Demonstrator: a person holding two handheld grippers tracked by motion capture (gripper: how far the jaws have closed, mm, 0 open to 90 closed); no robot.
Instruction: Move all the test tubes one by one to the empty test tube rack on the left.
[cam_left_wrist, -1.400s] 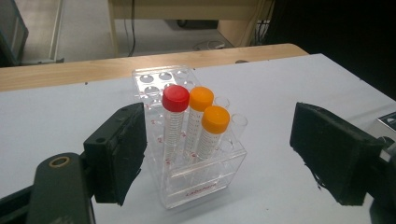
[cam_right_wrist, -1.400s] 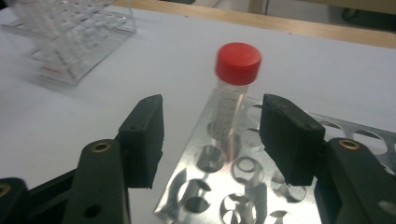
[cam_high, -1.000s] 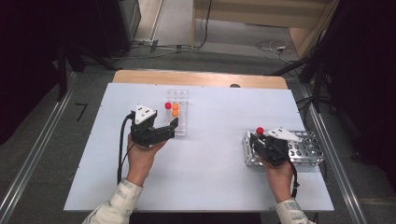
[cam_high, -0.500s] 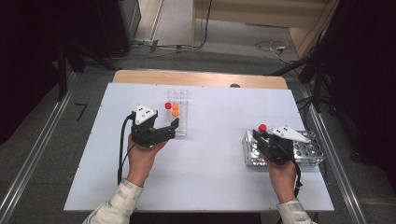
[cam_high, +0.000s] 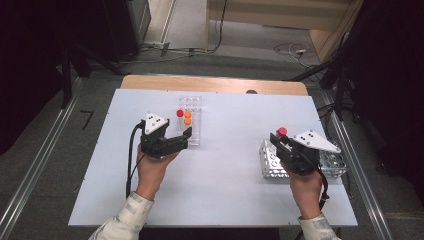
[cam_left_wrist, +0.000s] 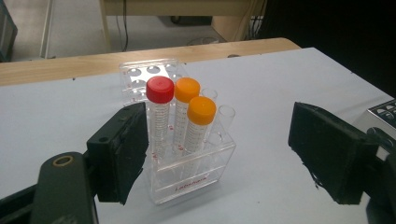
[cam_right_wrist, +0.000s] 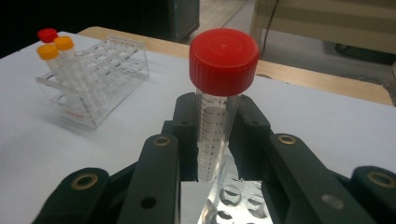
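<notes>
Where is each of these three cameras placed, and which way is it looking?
High view: above the person's side, looking forward and down at the white table; both forearms show.
Left gripper view: rides the left gripper, open fingers flanking the clear rack.
Right gripper view: rides the right gripper, shut on a red-capped tube above the metal rack.
Shared: both gripper views show the clear rack's capped tubes.
</notes>
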